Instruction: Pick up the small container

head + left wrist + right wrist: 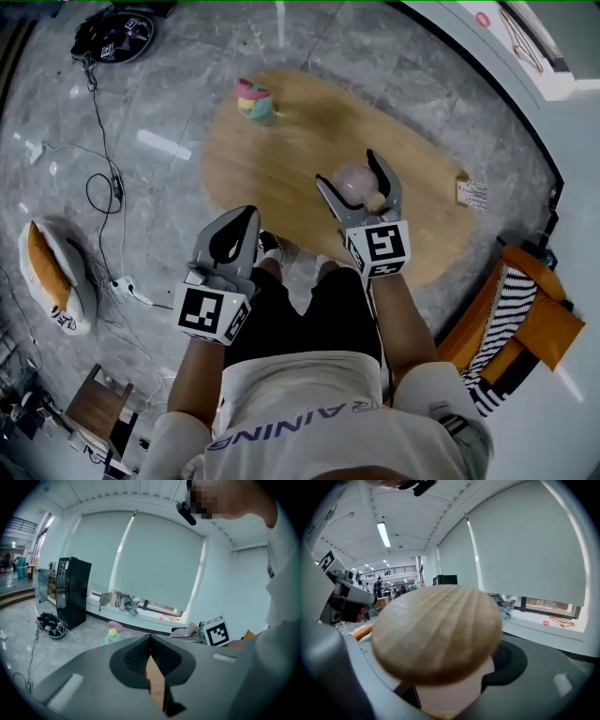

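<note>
the right gripper [345, 169] is over the oval wooden table [272, 164], at about 1 o'clock from the middle of the head view. its two jaws stand wide and pinch the small container [354, 183] from both sides. the container has a pale pink body and a round wooden lid [436, 630]. in the right gripper view this lid fills the space between the jaws, and the pink body shows under it at 6 o'clock. from these views i cannot tell if the container touches the table top or is lifted from it.

the left gripper [246, 216] is beside the table edge, at about 8 o'clock from the container and well apart from it. its jaws are pressed together, with nothing between them.

a colourful toy [254, 100] stands on the table at the far end, at about 11 o'clock from the container. an orange and white cushion [52, 277] lies on the grey floor at 9 o'clock.
</note>
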The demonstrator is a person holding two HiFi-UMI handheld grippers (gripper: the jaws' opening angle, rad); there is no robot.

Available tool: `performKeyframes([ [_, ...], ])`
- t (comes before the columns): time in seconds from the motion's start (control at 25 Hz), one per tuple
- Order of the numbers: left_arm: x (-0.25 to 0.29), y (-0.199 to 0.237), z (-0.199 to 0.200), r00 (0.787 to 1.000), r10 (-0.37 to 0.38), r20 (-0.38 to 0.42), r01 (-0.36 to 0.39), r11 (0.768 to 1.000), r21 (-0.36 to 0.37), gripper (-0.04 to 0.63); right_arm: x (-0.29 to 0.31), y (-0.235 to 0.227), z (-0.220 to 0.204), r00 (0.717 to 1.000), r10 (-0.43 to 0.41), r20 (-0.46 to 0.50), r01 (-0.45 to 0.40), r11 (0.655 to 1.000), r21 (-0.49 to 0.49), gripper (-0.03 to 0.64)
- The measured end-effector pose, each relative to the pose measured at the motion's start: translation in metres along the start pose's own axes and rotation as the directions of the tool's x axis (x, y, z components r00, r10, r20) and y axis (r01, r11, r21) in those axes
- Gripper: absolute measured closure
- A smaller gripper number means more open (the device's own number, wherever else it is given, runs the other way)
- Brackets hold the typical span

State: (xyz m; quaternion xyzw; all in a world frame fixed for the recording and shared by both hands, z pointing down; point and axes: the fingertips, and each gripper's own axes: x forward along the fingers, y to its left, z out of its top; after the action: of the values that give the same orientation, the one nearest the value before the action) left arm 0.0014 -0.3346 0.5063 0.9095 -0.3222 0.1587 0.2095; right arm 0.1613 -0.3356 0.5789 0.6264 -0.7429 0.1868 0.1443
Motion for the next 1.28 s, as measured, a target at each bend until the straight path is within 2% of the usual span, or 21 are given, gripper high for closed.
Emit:
performKeyframes([
  [0.36, -0.030, -0.058, 0.087, 0.993, -0.073, 0.094, 0.068, 0.996, 0.055, 0.592, -0.105, -0.006, 0.116, 0.995, -0.028, 0.095, 0.030, 0.999, -0.026, 0.184],
  [0.72, -0.055, -0.099, 0.157, 0.971, -0.146, 0.188, 0.126, 0.985, 0.115, 0.592, -0.181, 0.009, 0.209, 0.981, -0.019, 0.196, 0.034, 0.996, -0.076, 0.184],
  [1.0, -0.072, -0.113, 0.193, 0.956, -0.167, 0.239, 0.141, 0.982, 0.124, 0.592, -0.217, 0.019, 0.248, 0.969, -0.009, 0.246, 0.031, 0.996, -0.085, 0.184],
  [1.28, -0.074, -0.121, 0.195, 0.953, -0.178, 0.245, 0.151, 0.981, 0.126, 0.592, -0.223, 0.021, 0.257, 0.962, -0.009, 0.272, 0.033, 0.996, -0.085, 0.183],
])
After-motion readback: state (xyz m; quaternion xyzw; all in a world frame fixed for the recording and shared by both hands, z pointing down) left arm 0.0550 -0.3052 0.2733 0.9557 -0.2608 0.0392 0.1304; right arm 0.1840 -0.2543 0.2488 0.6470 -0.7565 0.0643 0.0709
